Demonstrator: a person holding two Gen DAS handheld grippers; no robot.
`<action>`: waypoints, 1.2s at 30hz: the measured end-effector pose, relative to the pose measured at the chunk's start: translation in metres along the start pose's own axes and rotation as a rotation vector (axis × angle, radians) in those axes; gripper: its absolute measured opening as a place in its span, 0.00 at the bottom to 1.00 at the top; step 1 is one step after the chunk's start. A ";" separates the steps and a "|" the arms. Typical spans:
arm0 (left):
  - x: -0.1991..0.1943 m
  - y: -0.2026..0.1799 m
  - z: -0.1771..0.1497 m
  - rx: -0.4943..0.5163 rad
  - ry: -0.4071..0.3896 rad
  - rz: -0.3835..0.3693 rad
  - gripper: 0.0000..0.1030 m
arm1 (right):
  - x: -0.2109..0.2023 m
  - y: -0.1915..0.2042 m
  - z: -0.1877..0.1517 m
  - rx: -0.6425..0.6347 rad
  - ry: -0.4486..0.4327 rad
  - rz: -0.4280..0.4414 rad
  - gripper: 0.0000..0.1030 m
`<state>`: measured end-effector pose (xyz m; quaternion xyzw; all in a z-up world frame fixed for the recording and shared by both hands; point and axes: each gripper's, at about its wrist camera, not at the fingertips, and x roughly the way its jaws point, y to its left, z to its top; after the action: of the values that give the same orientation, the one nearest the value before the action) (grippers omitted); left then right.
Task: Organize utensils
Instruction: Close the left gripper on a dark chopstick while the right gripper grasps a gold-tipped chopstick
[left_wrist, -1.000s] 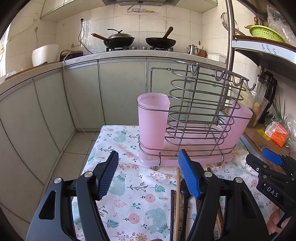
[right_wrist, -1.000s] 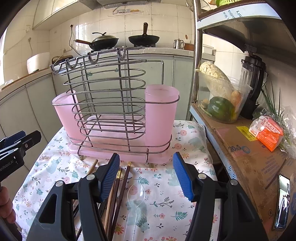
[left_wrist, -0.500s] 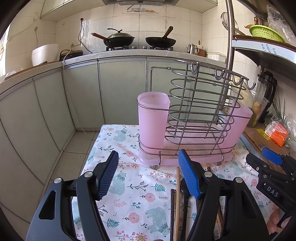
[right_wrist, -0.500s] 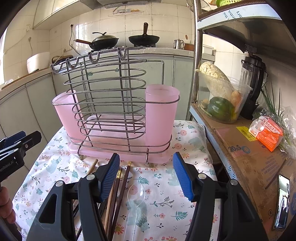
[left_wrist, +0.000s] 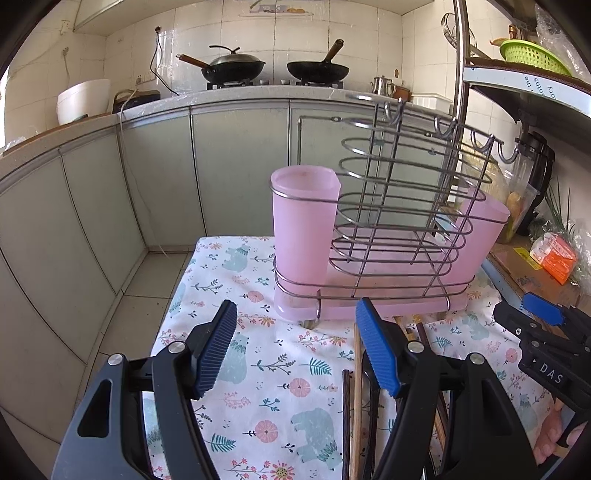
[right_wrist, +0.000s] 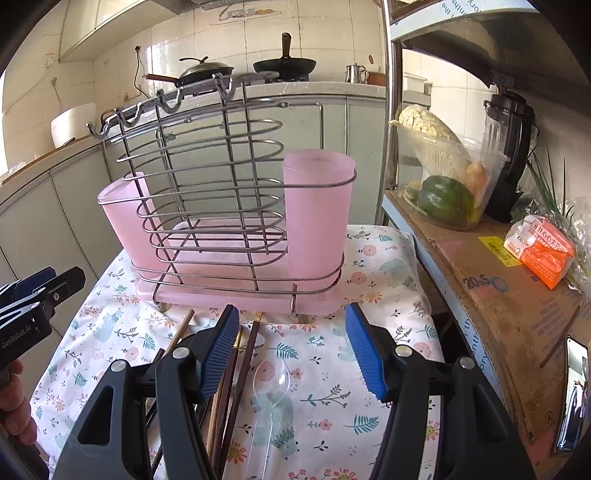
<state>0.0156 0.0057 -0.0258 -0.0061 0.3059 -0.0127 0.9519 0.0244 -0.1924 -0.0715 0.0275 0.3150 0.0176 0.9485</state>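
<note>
Wire rack (right_wrist: 221, 206) with two frosted pink plastic cups (right_wrist: 317, 210) stands mid-frame on the floral cloth (right_wrist: 369, 306), beyond both ribbed-blue-padded grippers, left (left_wrist: 295, 347) and right (right_wrist: 291, 347), each wide open and empty; several wooden chopsticks (right_wrist: 236, 365) and one clear plastic spoon (right_wrist: 273, 380) lie below the right gripper.
</note>
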 end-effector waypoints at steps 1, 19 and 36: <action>0.003 0.002 -0.001 0.000 0.010 -0.006 0.66 | 0.002 -0.001 -0.001 0.002 0.009 0.003 0.57; 0.069 0.008 -0.027 0.005 0.484 -0.334 0.16 | 0.031 -0.032 -0.017 0.149 0.251 0.209 0.47; 0.117 -0.033 -0.038 0.098 0.617 -0.276 0.13 | 0.048 -0.035 -0.018 0.165 0.324 0.256 0.47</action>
<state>0.0880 -0.0310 -0.1242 0.0026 0.5749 -0.1576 0.8029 0.0522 -0.2236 -0.1170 0.1417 0.4574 0.1164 0.8701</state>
